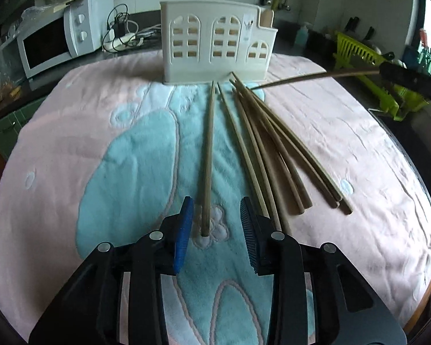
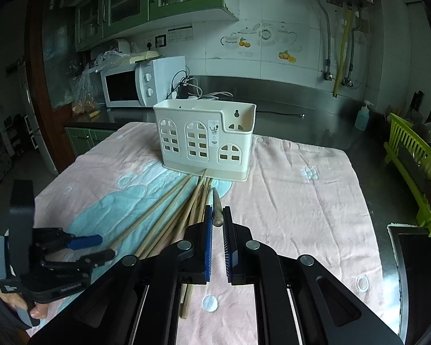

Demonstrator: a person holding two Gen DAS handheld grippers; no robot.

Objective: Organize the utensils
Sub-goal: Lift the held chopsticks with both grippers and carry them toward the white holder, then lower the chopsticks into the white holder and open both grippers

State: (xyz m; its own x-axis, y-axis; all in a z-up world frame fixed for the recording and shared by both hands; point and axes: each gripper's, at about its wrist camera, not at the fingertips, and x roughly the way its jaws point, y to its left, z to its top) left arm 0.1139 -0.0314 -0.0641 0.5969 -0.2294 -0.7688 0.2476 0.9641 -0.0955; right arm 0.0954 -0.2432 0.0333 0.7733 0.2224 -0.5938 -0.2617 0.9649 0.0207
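Observation:
A white plastic utensil holder with arched window cut-outs stands at the far side of the pink and blue towel; it also shows in the right wrist view. Several wooden chopsticks lie in a loose fan in front of it. My left gripper is open low over the towel, its jaws on either side of the near end of one separate chopstick. My right gripper is shut on a single chopstick and holds it in the air above the pile.
A white microwave and a tangle of cables sit behind the towel at the left. A green dish rack stands at the right by the sink edge. A blue soap bottle stands on the back counter.

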